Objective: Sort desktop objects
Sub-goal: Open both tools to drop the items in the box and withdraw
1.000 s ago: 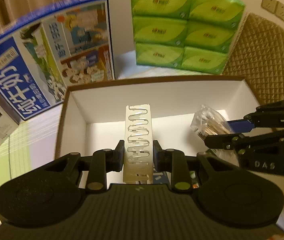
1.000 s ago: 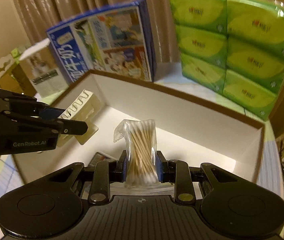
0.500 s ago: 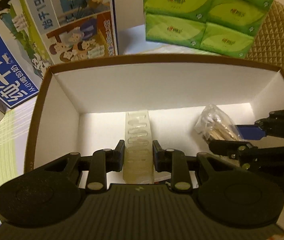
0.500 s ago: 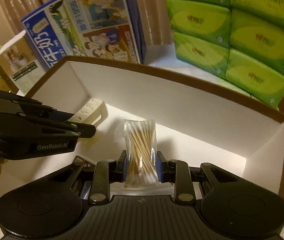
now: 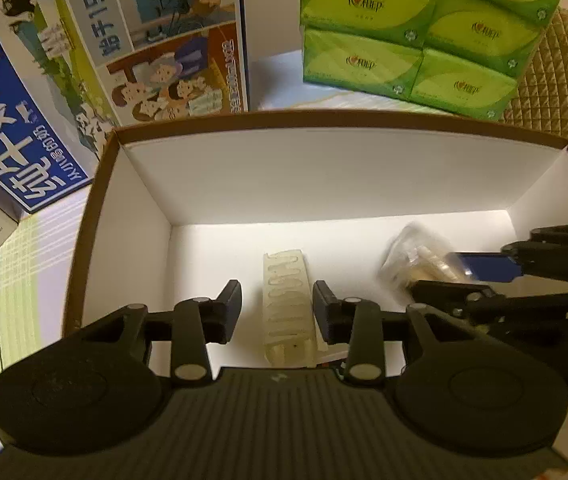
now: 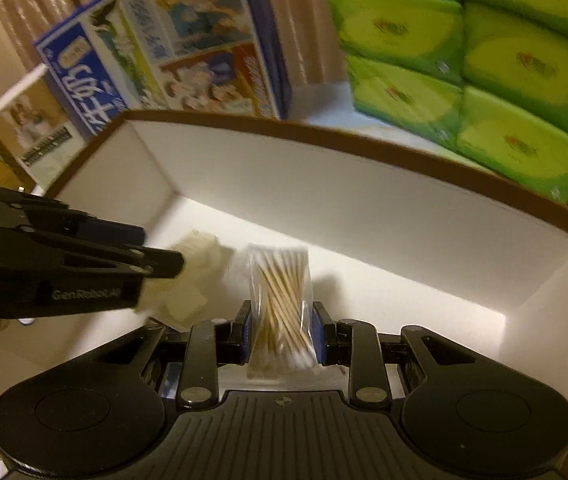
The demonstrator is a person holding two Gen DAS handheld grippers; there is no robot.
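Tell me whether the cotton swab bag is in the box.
In: the cotton swab bag, clamped by the right hand-held gripper, sits below the box rim.

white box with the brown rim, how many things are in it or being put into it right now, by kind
Translucent cream plastic strip, between the opening left gripper jaws: 1
Clear bag of cotton swabs, clamped by the right gripper: 1
Total: 2, in the white cardboard box

Inside the box [image 5: 220, 176], the pale strip [image 5: 286, 304] lies on the floor left of the cotton swab bag [image 6: 280, 300]. Behind the box, the milk carton [image 5: 84, 60] stands left and the tissue packs [image 5: 424, 32] right
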